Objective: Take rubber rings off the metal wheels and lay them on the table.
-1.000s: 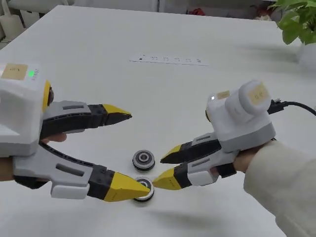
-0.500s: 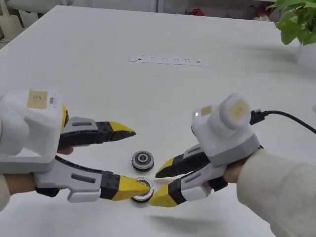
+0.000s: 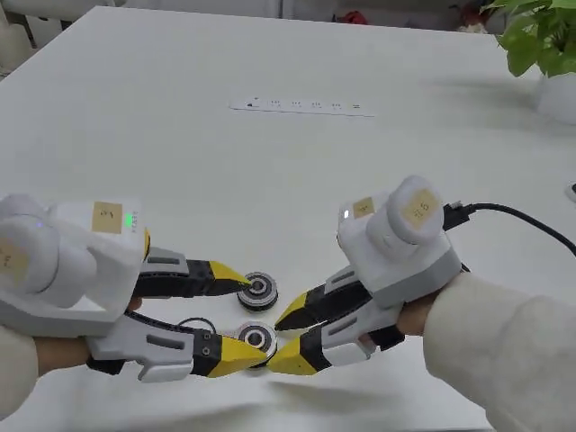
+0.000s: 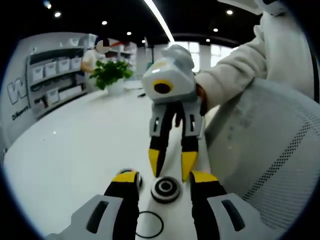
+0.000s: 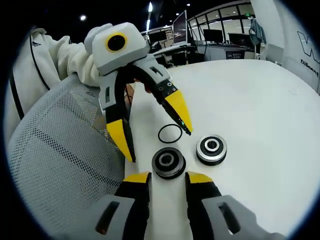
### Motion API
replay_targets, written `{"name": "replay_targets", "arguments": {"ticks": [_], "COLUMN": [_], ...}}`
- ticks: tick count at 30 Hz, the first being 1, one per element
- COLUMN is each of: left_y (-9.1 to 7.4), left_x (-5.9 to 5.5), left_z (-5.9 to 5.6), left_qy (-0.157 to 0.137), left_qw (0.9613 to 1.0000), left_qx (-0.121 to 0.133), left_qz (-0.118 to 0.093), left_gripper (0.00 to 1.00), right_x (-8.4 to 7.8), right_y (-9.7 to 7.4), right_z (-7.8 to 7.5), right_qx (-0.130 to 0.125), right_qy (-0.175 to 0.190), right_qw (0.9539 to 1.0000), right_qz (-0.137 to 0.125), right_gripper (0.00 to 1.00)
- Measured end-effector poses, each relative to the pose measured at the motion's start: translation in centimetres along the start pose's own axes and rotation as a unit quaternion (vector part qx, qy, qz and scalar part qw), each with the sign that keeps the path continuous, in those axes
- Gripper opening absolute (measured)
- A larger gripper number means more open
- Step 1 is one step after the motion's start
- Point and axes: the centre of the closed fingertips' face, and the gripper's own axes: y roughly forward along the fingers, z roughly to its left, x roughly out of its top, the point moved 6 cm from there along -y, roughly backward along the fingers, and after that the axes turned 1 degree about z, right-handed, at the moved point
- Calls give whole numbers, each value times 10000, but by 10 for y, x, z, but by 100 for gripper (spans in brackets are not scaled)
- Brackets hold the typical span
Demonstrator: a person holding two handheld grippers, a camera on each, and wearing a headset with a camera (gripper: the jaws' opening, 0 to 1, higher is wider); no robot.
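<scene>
Over the last second the left tongs (image 3: 256, 315) had dropped lower and narrowed their spread. One yellow tip now came almost against the far wheel (image 3: 259, 289), the other sat just beside the near wheel (image 3: 256, 338) at the bottom centre of the head view. The right tongs (image 3: 274, 342) had closed in from the right, so their tips flanked the same near wheel and nearly met the left lower tip. Both tongs stood open and gripped nothing. This suggested the near wheel was the next one to be stripped, one tool bracing it while the other worked the rubber.

One black rubber ring (image 5: 170, 133) already lay flat on the bench (image 3: 270, 162), clear of both wheels. The right gripper view showed it as a full circle between the left jaws, where the head view gave only a thin arc. That view also showed the near wheel dark-rimmed and the far wheel bright-rimmed, a hint that the far one was bare. The left gripper view had the far wheel half hidden behind its own jaw tip.
</scene>
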Motion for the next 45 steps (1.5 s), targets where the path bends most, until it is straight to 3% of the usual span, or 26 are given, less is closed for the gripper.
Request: {"name": "replay_targets", "arguments": {"ticks": [6, 12, 22, 45], "left_y": [8, 8, 9, 9], "left_x": [-12, -12, -21, -22], "left_z": [0, 2, -1, 0], "left_qy": [125, 92, 94, 26], "left_qw": [9996, 9999, 9997, 9999], "left_qx": [-26, -10, -123, -86], "left_qz": [234, 135, 203, 83], "left_gripper": [33, 26, 17, 14], "right_x": [-1, -1, -1, -3], "right_y": [0, 1, 2, 4], "right_z": [-1, -2, -1, -1], "right_qx": [3, -9, 18, -21], "right_qy": [-28, -64, -235, -526], "right_qw": [10000, 10000, 9997, 9986], "right_qz": [1, -12, -13, 57], "right_gripper": [21, 21, 19, 15]}}
